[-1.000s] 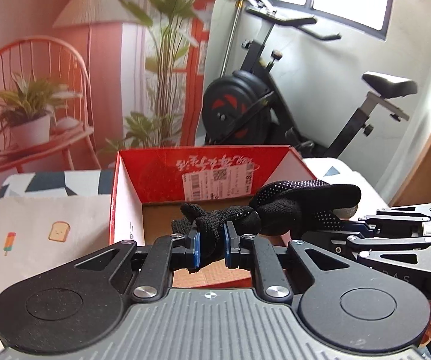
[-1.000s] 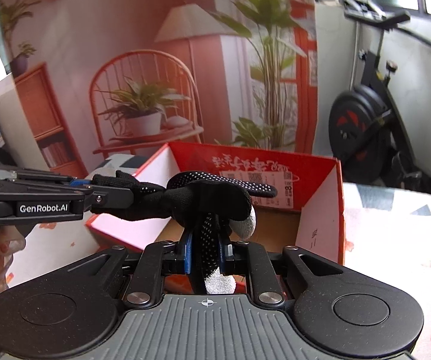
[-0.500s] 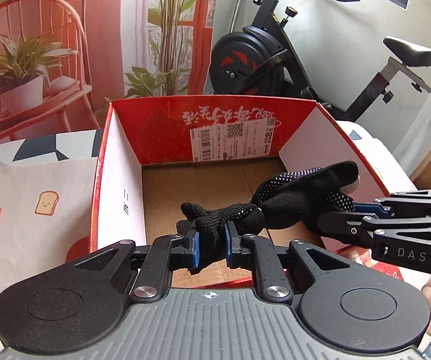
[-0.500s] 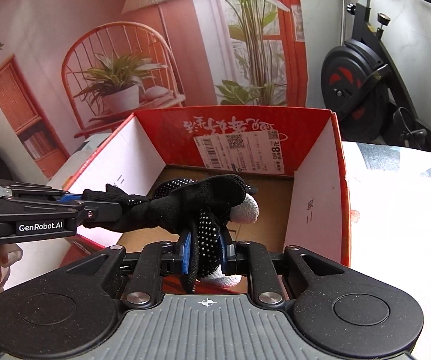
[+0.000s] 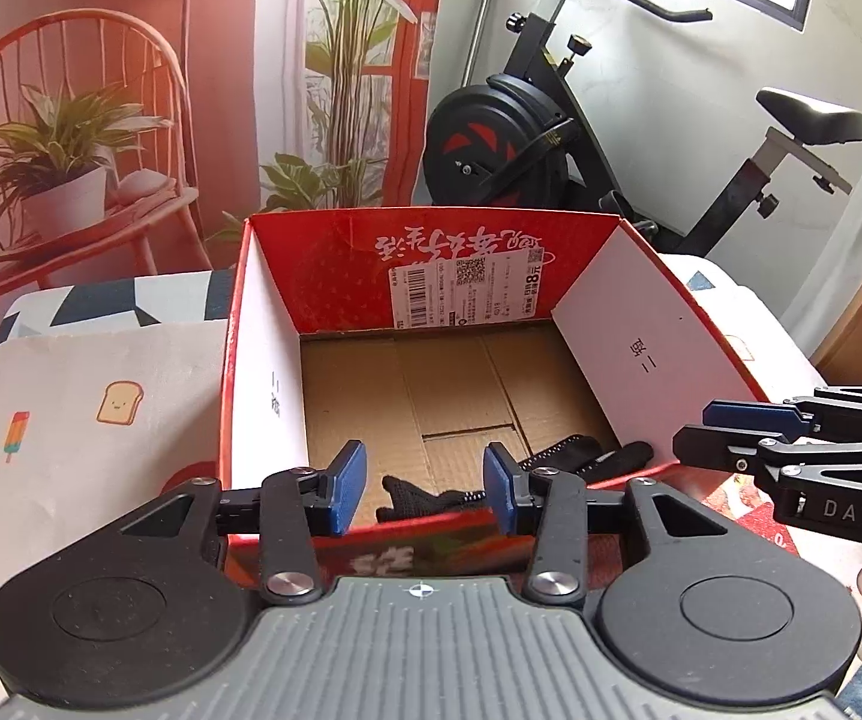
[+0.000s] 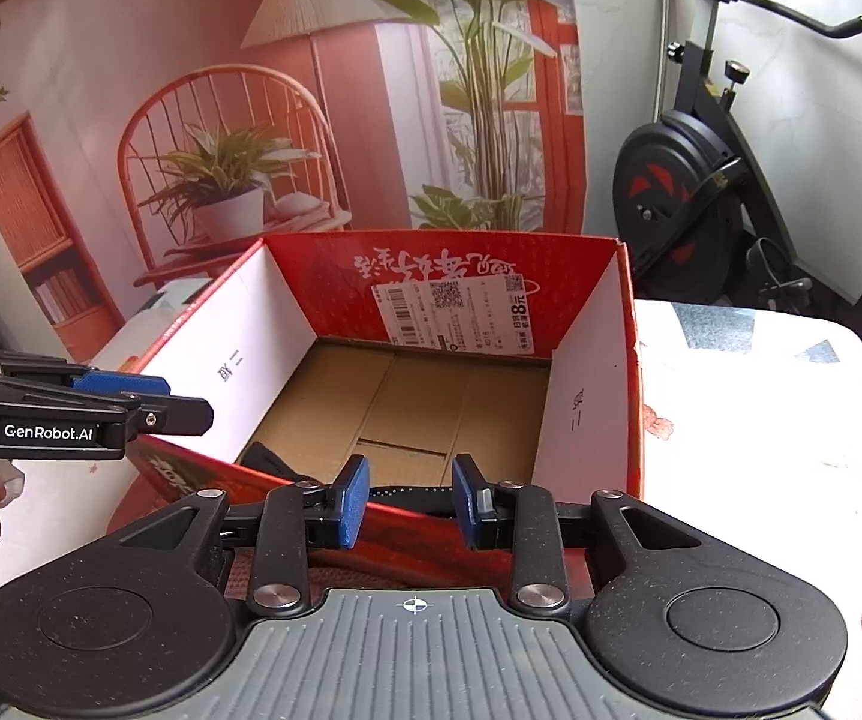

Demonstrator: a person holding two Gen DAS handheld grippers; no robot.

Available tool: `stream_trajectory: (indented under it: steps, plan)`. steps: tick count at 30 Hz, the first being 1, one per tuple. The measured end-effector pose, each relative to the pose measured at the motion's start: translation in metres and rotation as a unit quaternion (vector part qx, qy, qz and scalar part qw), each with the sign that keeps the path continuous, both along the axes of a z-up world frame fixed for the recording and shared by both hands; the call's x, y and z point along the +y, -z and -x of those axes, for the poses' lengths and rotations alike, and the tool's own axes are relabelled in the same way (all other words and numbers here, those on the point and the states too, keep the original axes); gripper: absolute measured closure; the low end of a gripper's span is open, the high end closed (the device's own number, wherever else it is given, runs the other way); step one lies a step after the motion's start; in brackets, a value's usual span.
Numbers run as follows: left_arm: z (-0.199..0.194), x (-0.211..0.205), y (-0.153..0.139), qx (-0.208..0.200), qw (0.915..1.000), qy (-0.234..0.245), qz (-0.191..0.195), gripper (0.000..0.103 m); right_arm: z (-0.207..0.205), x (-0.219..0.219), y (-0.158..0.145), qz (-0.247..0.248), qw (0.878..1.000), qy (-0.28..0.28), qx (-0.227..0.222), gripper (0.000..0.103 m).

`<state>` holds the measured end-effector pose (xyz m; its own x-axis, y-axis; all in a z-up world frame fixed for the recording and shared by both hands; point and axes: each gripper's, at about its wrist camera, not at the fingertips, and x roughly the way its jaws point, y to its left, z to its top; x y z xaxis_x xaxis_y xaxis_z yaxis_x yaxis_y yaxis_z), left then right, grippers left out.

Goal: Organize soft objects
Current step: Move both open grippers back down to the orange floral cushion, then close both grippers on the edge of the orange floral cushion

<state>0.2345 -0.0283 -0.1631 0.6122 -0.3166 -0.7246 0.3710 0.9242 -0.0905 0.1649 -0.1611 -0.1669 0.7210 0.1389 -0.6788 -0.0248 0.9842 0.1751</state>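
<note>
Black dotted glove [image 5: 490, 480] lies on the floor of the red box [image 5: 323, 276], by its near wall, so it counts as stowed. Left tool [image 5: 425, 487] and right tool [image 6: 410, 499] have just been opening, jaws apart, nothing between them.

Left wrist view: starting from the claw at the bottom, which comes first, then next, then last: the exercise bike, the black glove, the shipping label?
1. Black glove, on the box floor just past the left claw.
2. Shipping label, on the box's far wall.
3. Exercise bike, behind the box.

A red cardboard box [image 5: 263, 360] sits on the table's cartoon-printed cloth [image 5: 83, 396].
</note>
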Motion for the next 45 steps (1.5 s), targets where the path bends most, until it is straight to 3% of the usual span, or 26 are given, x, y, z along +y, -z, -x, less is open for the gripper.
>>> stream_trajectory:
  steps: [12, 18, 24, 30, 39, 45]
  plan:
    - [0.061, 0.012, -0.007, -0.002, 0.9998, -0.001, 0.021, 0.054, 0.063, 0.021, -0.001, 0.004, 1.000, -0.003, -0.012, 0.073]
    - [0.083, 0.017, 0.011, 0.018, 0.9993, -0.010, 0.030, 0.051, 0.096, 0.032, 0.016, 0.005, 1.000, 0.003, 0.001, 0.073]
    - [0.098, 0.029, 0.037, 0.045, 0.9952, -0.052, 0.069, 0.051, 0.126, 0.046, 0.041, 0.006, 1.000, -0.001, 0.013, 0.069]
    - [0.093, 0.036, 0.057, 0.079, 0.9907, -0.073, 0.084, 0.051, 0.130, 0.049, 0.054, 0.018, 1.000, -0.010, 0.010, 0.068]
    - [0.095, 0.045, 0.079, 0.108, 0.9770, -0.079, 0.166, 0.049, 0.131, 0.037, 0.065, -0.025, 1.000, -0.002, 0.014, 0.067]
    - [0.099, 0.049, 0.076, 0.093, 0.9722, -0.085, 0.198, 0.049, 0.131, 0.036, 0.066, -0.026, 1.000, -0.001, 0.014, 0.067]
